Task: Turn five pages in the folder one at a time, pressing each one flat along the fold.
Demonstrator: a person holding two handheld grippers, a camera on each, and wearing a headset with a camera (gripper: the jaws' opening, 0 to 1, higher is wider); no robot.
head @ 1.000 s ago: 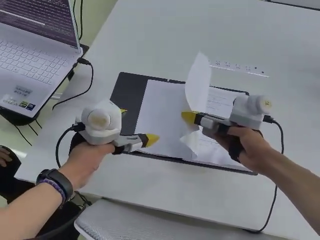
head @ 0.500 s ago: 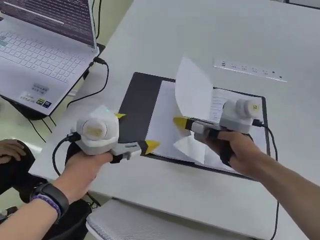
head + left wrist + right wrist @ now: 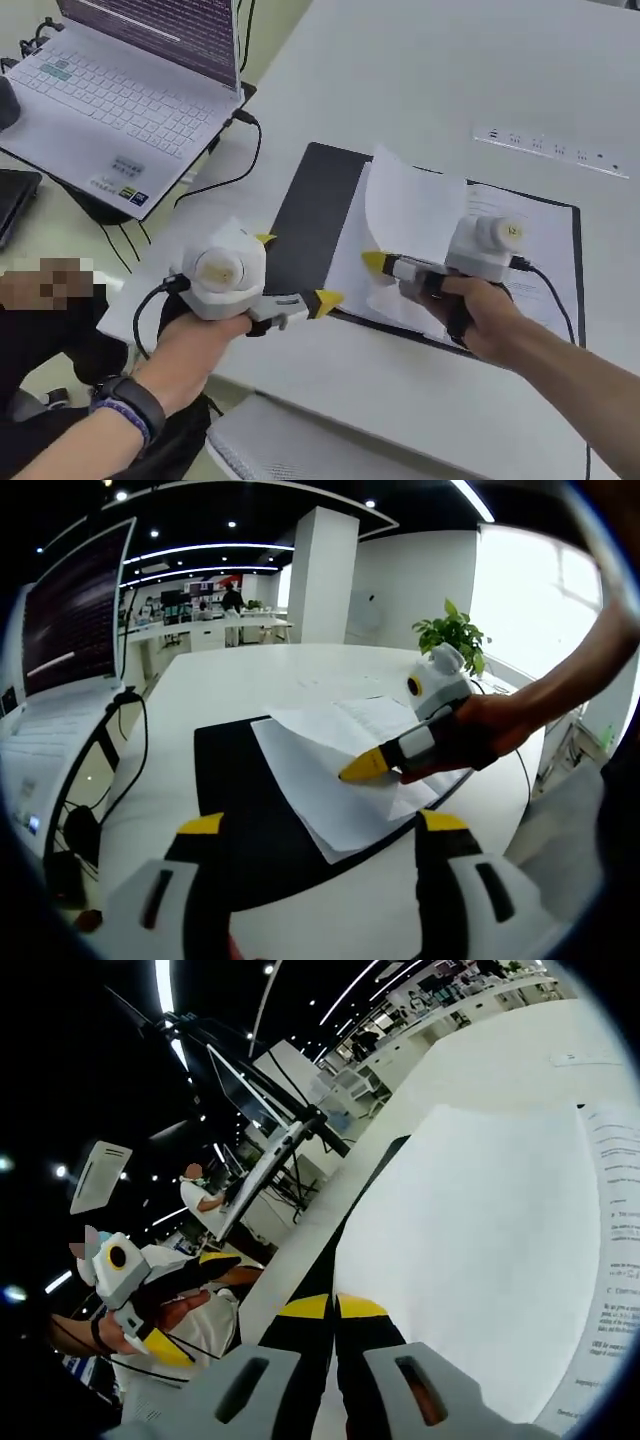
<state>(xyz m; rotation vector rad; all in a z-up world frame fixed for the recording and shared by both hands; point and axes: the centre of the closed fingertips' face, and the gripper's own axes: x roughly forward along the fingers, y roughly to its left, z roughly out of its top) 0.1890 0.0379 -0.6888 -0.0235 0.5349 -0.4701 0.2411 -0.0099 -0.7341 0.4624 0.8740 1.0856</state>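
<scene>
The black folder (image 3: 308, 205) lies open on the white table with white pages in it. My right gripper (image 3: 374, 262) is shut on the lower edge of one white page (image 3: 415, 208), which stands lifted and curved above the folder. The right gripper view shows its jaws closed together (image 3: 332, 1307) on that page (image 3: 470, 1240). My left gripper (image 3: 297, 268) hovers open over the folder's front left corner, holding nothing. From the left gripper view, its own jaws (image 3: 320, 822) stand wide apart, with the right gripper (image 3: 362, 768) pinching the page (image 3: 320, 745) ahead.
An open laptop (image 3: 130, 90) sits at the table's back left, its cable (image 3: 225, 180) running toward the folder. A white power strip (image 3: 555, 150) lies behind the folder. The table's front edge is just below both hands.
The right gripper has carried the lifted page leftward across the folder, and the page leans further over. The left gripper stays by the front left corner. The camera has shifted.
</scene>
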